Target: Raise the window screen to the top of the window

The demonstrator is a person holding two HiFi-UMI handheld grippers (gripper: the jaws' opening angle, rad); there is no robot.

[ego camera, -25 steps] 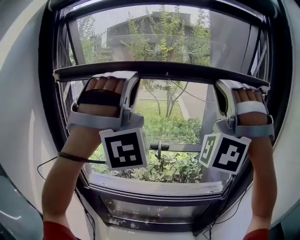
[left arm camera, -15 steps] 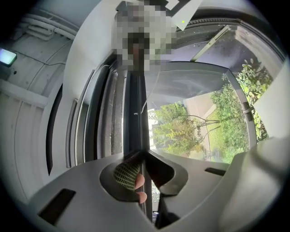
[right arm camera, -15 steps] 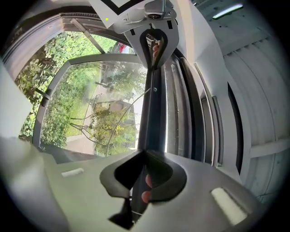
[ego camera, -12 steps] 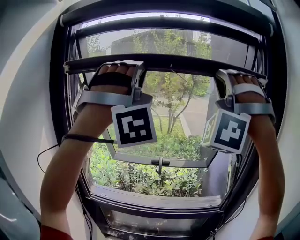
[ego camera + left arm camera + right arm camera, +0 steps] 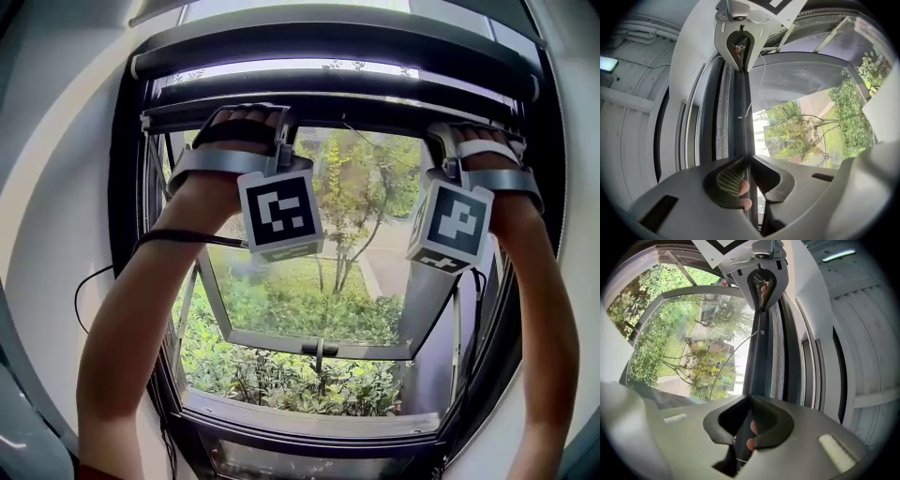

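The window screen's dark bottom bar (image 5: 361,110) runs across the window close under the top housing (image 5: 328,42). My left gripper (image 5: 246,116) is shut on the bar's left part, and my right gripper (image 5: 457,133) is shut on its right part. In the left gripper view the bar (image 5: 739,108) passes straight between the closed jaws of my left gripper (image 5: 746,159), with the right gripper (image 5: 740,43) on it farther along. The right gripper view mirrors this: the bar (image 5: 759,348) is pinched in my right gripper (image 5: 749,400), and the left gripper (image 5: 761,283) shows beyond.
Below the bar an outward-tilted glass pane (image 5: 309,300) with a handle (image 5: 320,351) stands open over greenery. The dark window frame (image 5: 127,234) borders both sides and the sill (image 5: 309,417) lies below. A thin black cable (image 5: 94,281) hangs at the left wall.
Both grippers have gone up together with the screen bar held in them. The bar now sits close under the top housing, and more of the window is uncovered below.
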